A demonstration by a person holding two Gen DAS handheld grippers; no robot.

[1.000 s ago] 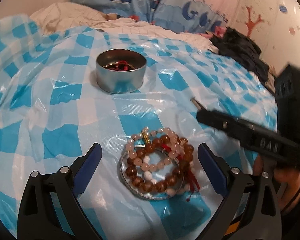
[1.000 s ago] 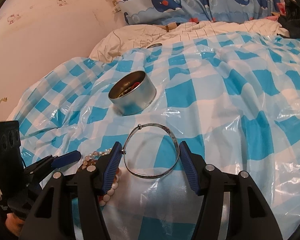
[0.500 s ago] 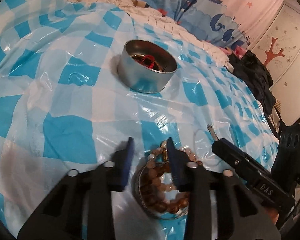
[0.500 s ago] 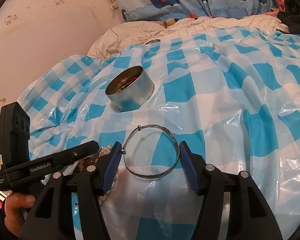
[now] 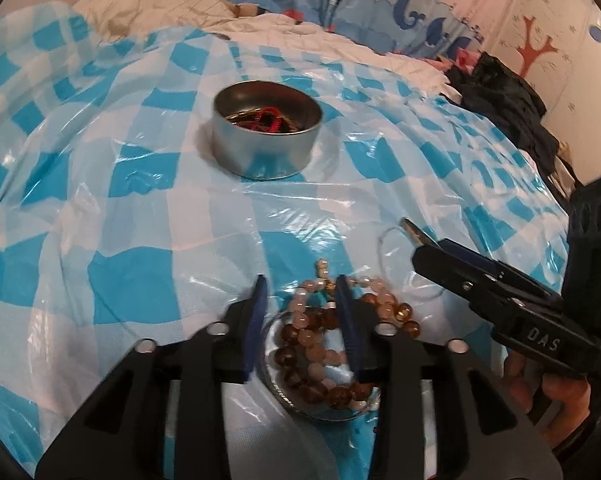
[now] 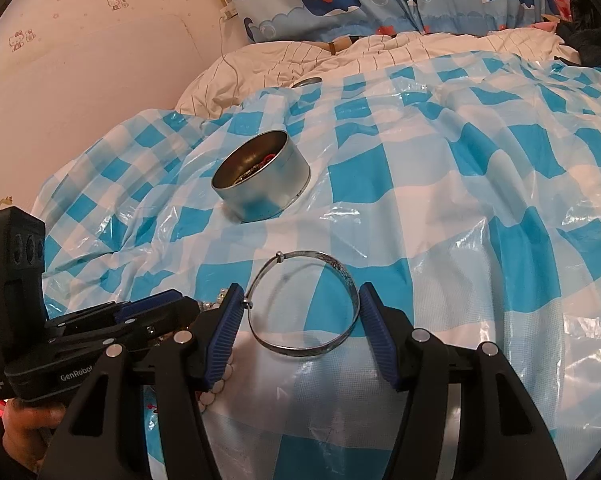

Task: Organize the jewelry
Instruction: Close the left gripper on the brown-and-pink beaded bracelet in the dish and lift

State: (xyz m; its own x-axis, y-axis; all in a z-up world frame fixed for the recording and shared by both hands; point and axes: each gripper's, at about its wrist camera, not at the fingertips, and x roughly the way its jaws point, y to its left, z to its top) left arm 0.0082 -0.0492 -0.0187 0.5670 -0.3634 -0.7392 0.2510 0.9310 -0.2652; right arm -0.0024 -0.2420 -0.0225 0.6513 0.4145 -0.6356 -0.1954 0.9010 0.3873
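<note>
Left gripper [image 5: 300, 292] low over the pile of brown and pale pink beaded bracelets [image 5: 328, 344] lying on the blue-and-white checked plastic sheet [image 5: 132, 280] over the bed. Fingers [image 5: 256, 320] partly closed, straddling the near-left portion of the pile; a few pale beads between the blue pads, rest of the pile spilling out to the right of the right-hand finger. Actual contact with the beads unclear, no lift visible. Pile seated in or on a thin silver ring, roughly round, so no real long axis; bead strands run across the finger gap.

Right gripper [image 6: 300, 308] wide open around the thin silver bangle [image 6: 304, 304], flat on the sheet just right of the bead pile. Blue pads just outside the bangle's left and right rims, left pad at or near the small knob on the rim, no squeeze apparent. Bangle's plane flat on the sheet, opening facing up, so closing across its width likely means pinching the whole hoop edge to edge.

Round silver metal tin [image 5: 266, 136] straight ahead of both grippers, well apart from both, open top, red cord and dark jewelry already inside. Left gripper nearer the beads, right gripper nearer the bangle; tin a bit left of the right gripper's line, nearly dead ahead of the left. Probable next step: finish a grasp, then carry forward to the tin.
</note>
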